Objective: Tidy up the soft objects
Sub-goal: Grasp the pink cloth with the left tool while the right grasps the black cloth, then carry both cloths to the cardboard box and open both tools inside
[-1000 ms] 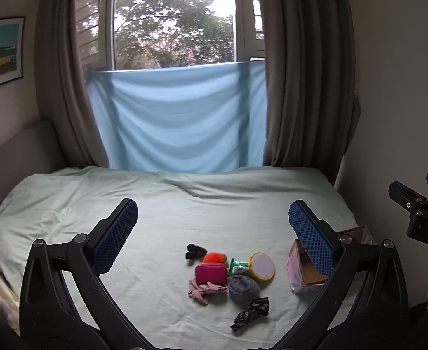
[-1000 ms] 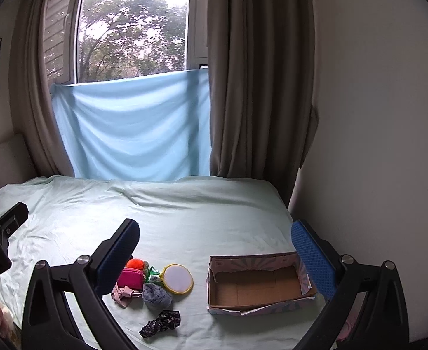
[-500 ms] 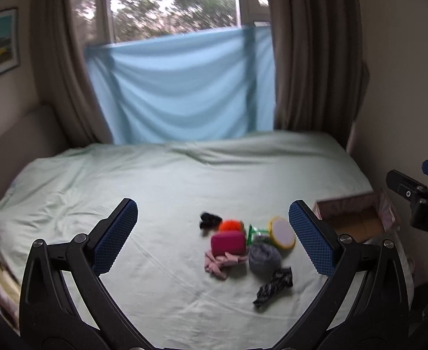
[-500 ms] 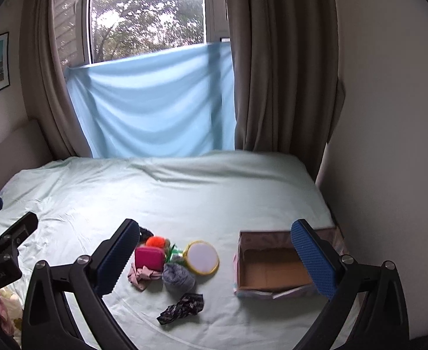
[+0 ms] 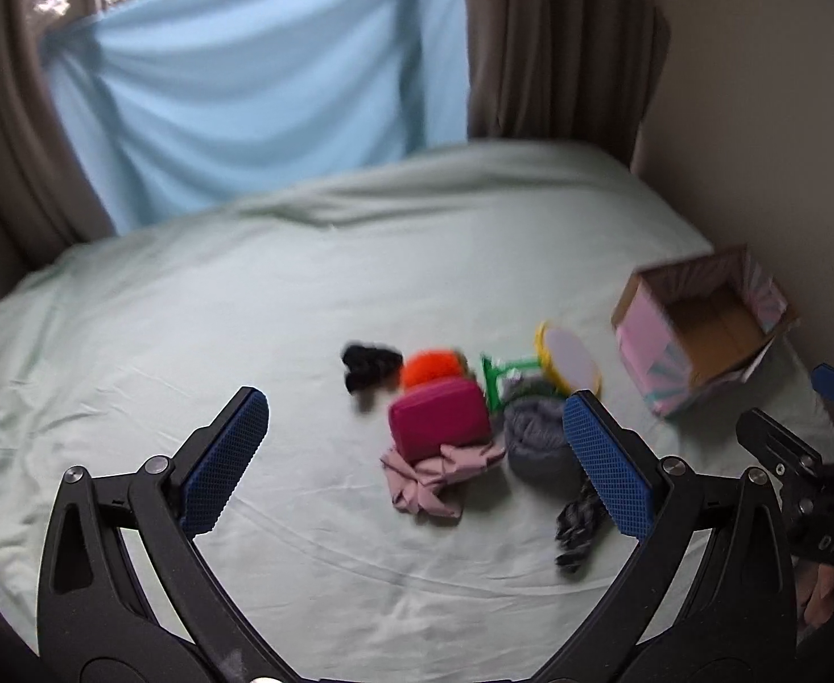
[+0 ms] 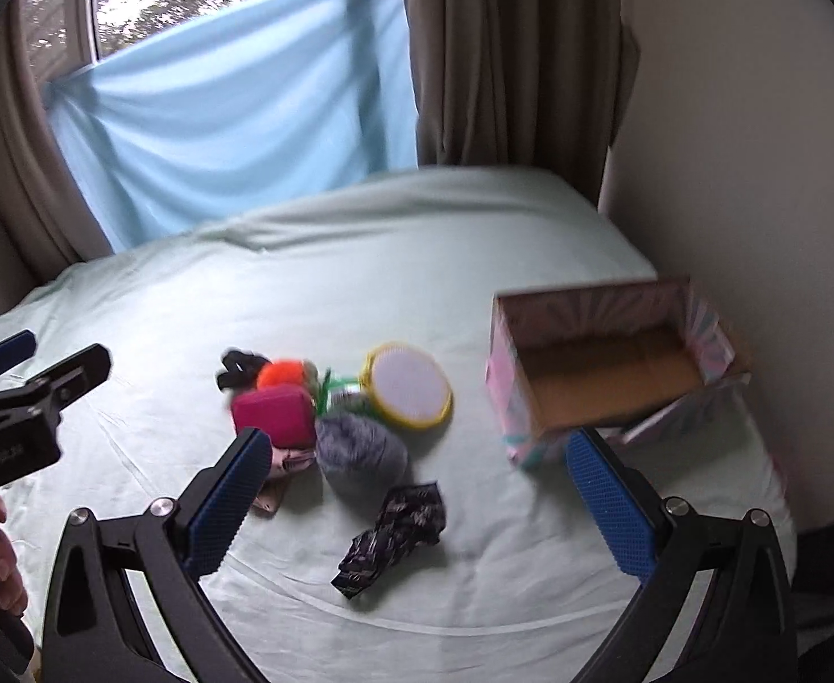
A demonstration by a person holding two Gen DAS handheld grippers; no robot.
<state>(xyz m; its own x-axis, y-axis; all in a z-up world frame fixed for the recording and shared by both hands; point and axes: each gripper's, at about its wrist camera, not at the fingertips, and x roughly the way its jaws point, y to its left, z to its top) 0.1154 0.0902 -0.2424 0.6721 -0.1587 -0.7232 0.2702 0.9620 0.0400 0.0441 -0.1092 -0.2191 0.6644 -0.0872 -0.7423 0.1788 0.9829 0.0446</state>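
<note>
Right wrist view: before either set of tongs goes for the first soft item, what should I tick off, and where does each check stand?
1. Right tongs open, nothing held: ok.
2. Left tongs open, nothing held: ok.
3. Cardboard box open side up, with nothing seen inside: ok.
4. Dark patterned cloth lies apart from the pile, free to pinch: ok.
5. Grey fuzzy bundle touches the magenta pouch and the pink cloth; clean single grasp: not ok.
6. Round yellow-rimmed mirror counts as soft: cannot tell.
</note>
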